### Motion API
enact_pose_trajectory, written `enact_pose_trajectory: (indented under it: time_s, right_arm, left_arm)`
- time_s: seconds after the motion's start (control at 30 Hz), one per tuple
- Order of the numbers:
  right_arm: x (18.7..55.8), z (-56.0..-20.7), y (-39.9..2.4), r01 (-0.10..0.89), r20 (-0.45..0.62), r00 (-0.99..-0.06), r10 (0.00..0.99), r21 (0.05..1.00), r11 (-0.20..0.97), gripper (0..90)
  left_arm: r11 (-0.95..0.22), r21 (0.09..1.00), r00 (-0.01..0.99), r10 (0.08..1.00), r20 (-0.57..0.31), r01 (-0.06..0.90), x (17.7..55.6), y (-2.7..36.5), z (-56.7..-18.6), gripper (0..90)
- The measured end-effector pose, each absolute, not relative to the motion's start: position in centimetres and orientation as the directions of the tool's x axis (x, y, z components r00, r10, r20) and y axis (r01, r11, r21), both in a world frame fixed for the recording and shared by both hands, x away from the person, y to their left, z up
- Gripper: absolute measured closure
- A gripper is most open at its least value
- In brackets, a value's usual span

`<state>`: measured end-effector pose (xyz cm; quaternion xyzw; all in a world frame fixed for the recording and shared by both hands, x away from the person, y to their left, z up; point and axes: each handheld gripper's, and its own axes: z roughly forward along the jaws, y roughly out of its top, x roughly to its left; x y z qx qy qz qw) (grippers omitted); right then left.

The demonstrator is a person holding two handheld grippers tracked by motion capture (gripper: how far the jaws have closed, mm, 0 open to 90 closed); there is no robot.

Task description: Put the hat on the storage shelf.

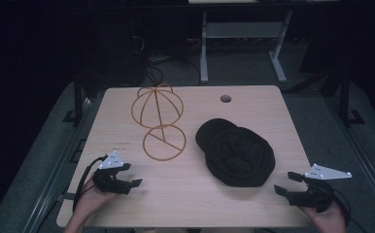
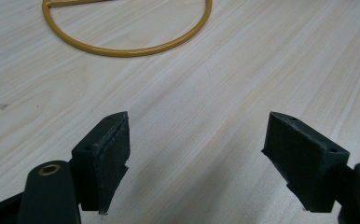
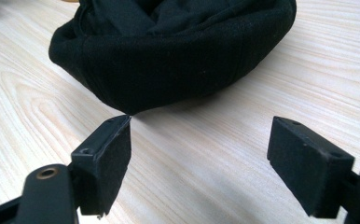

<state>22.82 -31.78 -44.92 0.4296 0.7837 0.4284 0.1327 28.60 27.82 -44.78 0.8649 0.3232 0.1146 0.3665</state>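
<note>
A: What is the left gripper (image 1: 136, 174) doing?

B: A hand (image 1: 89, 200) holds it low over the table (image 1: 185, 204). Its jaws stand wide apart. Nothing is between them, just bare wood. You can see that well in the left gripper view (image 2: 194, 158).

A: And the right gripper (image 1: 287, 183)?

B: Same thing. The other hand (image 1: 327, 221) holds it, the jaws are wide open, and they hold nothing. In the right gripper view (image 3: 199, 161) the pads (image 3: 115, 163) touch only air.

A: Is there any writing to read?

B: There is a small dark mark on the wood just past the left gripper, but it is too tiny to read. I see no names on the grippers.

A: What is close to the right gripper?

B: The black cap (image 1: 239, 154). It lies on the table just ahead of the open jaws, a bit toward the left gripper's side. In the right gripper view its soft black edge (image 3: 169, 65) is right in front of the jaw tips, near but not touching.

A: And in front of the left gripper?

B: The yellow wire stand (image 1: 159, 124). Its round foot ring (image 2: 127, 49) lies flat on the wood, a little way ahead of the jaws. Farther on, the wire ball part stands up. The cap sits beside the stand, off toward the right gripper.

A: What is farthest away?

B: A round hole (image 1: 226, 98) in the table, past the cap.
</note>
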Motion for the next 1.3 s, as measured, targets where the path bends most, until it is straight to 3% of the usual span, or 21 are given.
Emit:
enact_pose_trajectory:
  time_s: [0.57, 1.3]
  right_arm:
    - [22.6, -44.6, -32.0, 0.556, 0.181, -0.597, 0.782, 0.795, 0.24, 19.7]
    - [22.6, -44.3, -31.9, 0.555, 0.185, -0.6, 0.779, 0.797, 0.238, 18.0]
  left_arm:
    - [-0.558, 0.733, 0.827, 0.562, -0.012, 0.389, 28.0, 24.6, -42.4, 23.6]
    - [-0.676, 0.71, 0.938, 0.342, 0.062, 0.199, 28.4, 14.5, -39.9, 20.0]
